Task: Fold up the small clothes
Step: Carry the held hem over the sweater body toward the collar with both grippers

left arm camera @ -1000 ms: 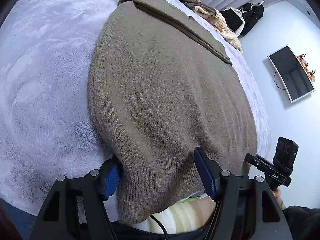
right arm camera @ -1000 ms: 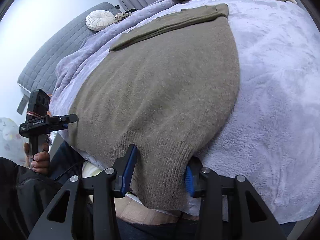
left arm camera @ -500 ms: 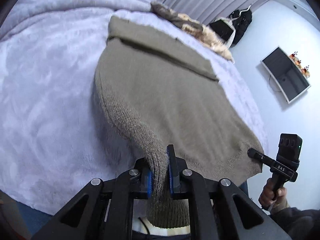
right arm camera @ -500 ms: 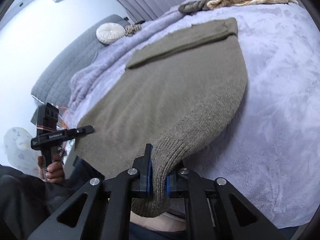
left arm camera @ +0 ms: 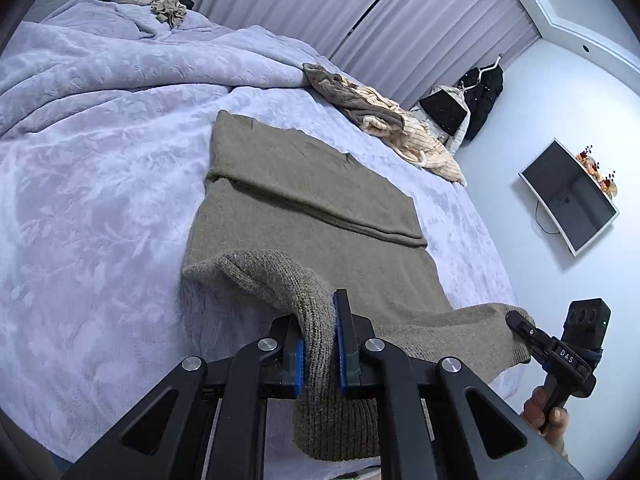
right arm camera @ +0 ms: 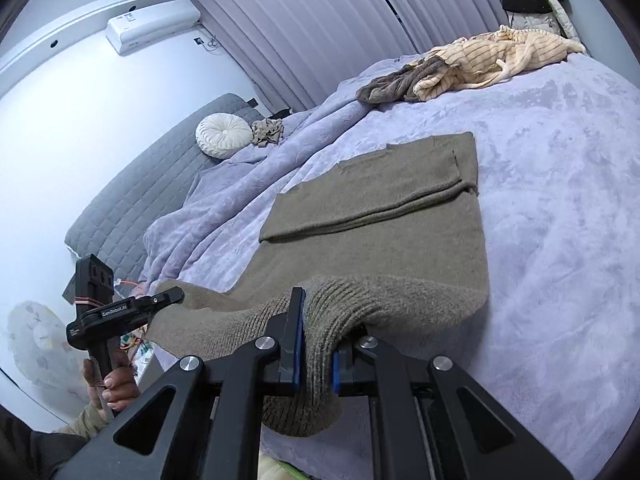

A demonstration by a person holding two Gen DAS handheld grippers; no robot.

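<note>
Olive knit sweater [left arm camera: 320,224] lies flat on the lavender bed blanket [left arm camera: 100,208], long axis running away from the cameras toward the curtains [left arm camera: 320,4]. Far end carries a folded-over band lying crosswise; ribbed hem is at the near end, lifted off the bed.

Left tongs [left arm camera: 319,344] clamped on the hem's left corner — blue pads pressed into the rib, cloth draping below them. Right tongs [right arm camera: 316,350] clamped on the right corner likewise. The hem sags between the two.

Around: crumpled cream striped garment [right arm camera: 500,56] and a grey-brown one [right arm camera: 400,80] at the far edge of the bed, well apart from the sweater. Round white cushion [right arm camera: 224,136] near the grey quilted headboard [right arm camera: 160,192]. Wall monitor [left arm camera: 568,196] to the right, air conditioner [right arm camera: 152,26] high on the left wall. Blanket beyond the sweater's far end is bare — garments sit further off.
</note>
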